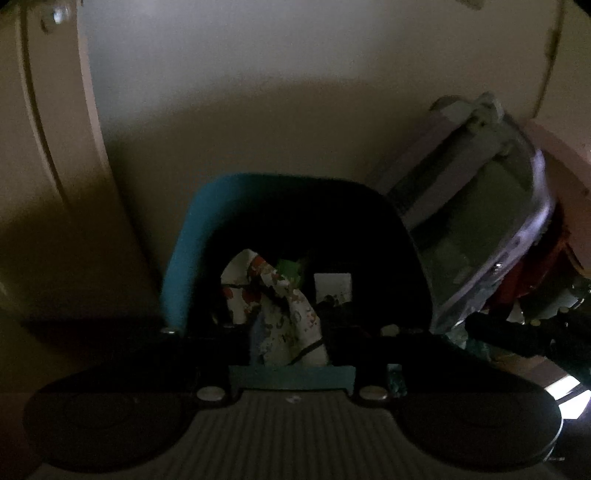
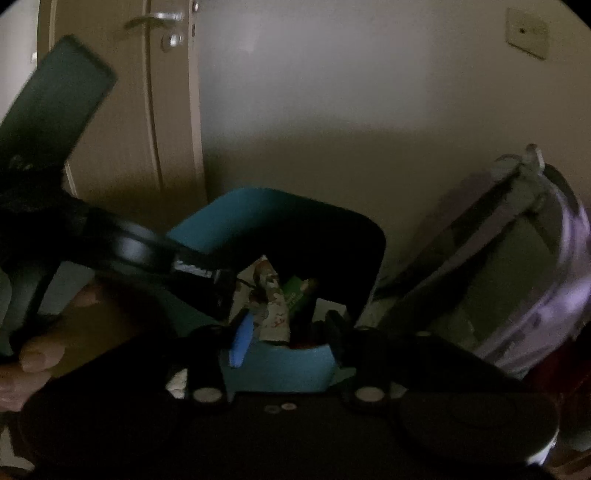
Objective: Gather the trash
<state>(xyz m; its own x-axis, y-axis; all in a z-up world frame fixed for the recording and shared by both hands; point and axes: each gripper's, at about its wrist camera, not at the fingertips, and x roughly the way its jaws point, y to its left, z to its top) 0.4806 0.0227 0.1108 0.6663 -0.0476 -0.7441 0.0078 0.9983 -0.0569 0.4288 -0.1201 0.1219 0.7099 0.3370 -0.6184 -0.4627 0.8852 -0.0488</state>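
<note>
Dim, motion-blurred frames. Left gripper [image 1: 286, 328]: teal fingers [image 1: 184, 266] arch up and bend toward each other over the top, dark on the inner side. Between them, low near the finger bases, sits a crumpled white wrapper w/ red-and-green print [image 1: 284, 314]; looks pinched but contact pts are too dark to confirm, so cannot tell if clenched or released. A small green scrap [image 1: 288, 267] and a pale square piece [image 1: 332, 286] show just behind the wrapper, further along the fingers.

Right gripper [image 2: 284, 295]: same teal fingers [image 2: 207, 229], same arch. Between them the printed wrapper [image 2: 271, 310] stands upright, w/ a green packet [image 2: 297, 295] just right of it and a blue strip [image 2: 242, 341] at the left finger base. Grip state again cannot tell.

Right of both finger pairs: a clear plastic lidded bin w/ lilac rim [image 2: 517, 277], tilted, near the fingertips. Left gripper's body crosses left of the right fingers, w/ a bare hand [image 2: 33, 362] below it. Beyond the fingertips: beige wall [image 2: 351, 110], wooden door w/ metal handle [image 2: 155, 18].
</note>
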